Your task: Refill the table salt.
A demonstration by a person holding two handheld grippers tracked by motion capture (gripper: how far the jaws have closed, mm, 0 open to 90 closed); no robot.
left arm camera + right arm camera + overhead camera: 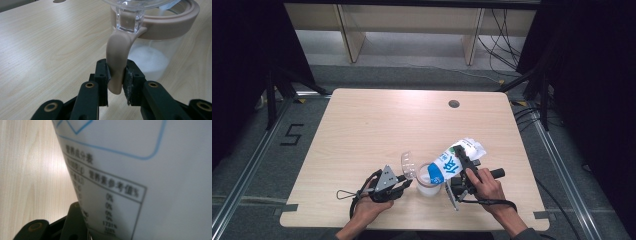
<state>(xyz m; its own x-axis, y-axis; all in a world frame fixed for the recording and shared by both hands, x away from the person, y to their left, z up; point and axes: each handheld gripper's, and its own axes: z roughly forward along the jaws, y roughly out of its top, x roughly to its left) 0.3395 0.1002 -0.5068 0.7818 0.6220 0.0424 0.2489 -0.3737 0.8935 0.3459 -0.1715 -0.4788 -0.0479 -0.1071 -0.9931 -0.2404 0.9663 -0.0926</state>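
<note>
Pale wood makes up the table [362, 130] in the high view; the left gripper [404, 184] lies low on it, its tips at the near-left side of a clear jar [428, 181] whose see-through lid [408, 164] stands tipped up just beyond those tips; the right gripper [460, 159] clamps a white and blue bag [455, 159], tilted so its lower end hangs over the jar's mouth, just beside the left gripper. Left gripper view: the jaws are drawn narrow onto the jar's beige handle [117, 65], both pads pressing it; straight ahead rise the beige rim [175, 22] and white powder [150, 58] inside the glass. Right gripper view: the bag [150, 170] sits hard against the camera, its printed table blurred; one black jaw shows at its lower left, touching it.
</note>
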